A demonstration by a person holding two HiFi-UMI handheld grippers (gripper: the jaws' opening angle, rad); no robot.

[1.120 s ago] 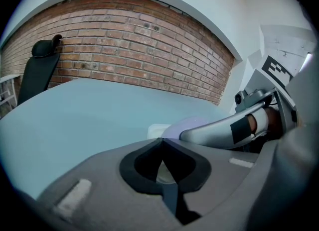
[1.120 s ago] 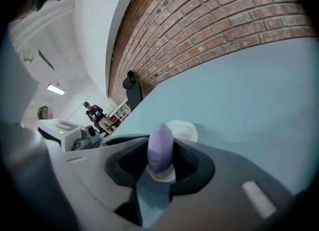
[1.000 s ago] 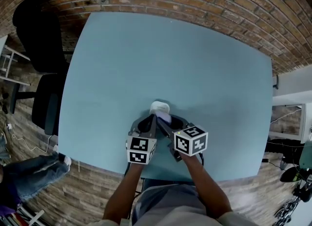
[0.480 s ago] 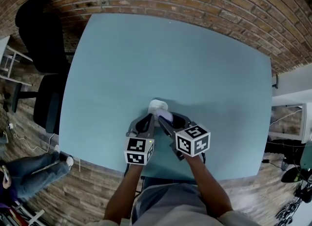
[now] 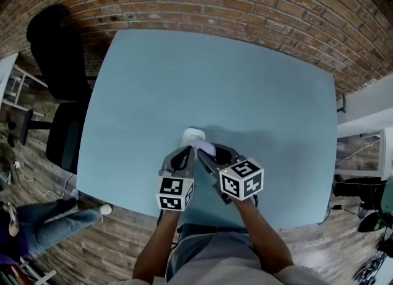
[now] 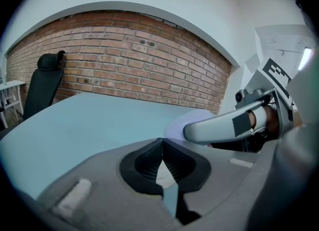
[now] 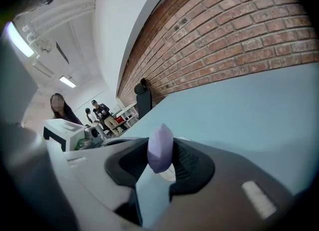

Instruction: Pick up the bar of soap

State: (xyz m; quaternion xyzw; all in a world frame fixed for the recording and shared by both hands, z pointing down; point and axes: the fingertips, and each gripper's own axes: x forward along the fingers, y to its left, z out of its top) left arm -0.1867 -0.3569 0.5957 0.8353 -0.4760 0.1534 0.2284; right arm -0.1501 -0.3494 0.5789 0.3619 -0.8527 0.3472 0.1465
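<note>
- Across the last second almost nothing shifts. The right gripper [image 7: 162, 163] keeps the same pinch on the bar of soap [image 7: 160, 145], and both grippers stay low over the near edge of the worktop [image 5: 245, 81]. Only the head view drifts a little.
- The soap is a pale lilac bar held on edge between the right gripper's two dark pads, its top poking above them. In the head view it sits at the tips of that gripper, just beside a small white rounded thing [image 5: 193, 135].
- The left gripper [image 6: 161, 150] has its pads pressed together with nothing between them. It rests close alongside the right one, and the lilac bar shows just past its tips.
- My reading is that the grasp is secure and the pick is made or all but made. With the hold steady and no slip showing, what seems left is a clear lift away from the worktop. I cannot tell from these views whether the bar's underside is already clear of the surface.
- The white rounded thing is the only candidate for a container, perhaps a soap dish. It shows through the gap under both sets of jaws. Its shape is too small and too hidden to say whether it is hollow, and nothing is seen lying in it.
- The rest of the worktop carries nothing.
</note>
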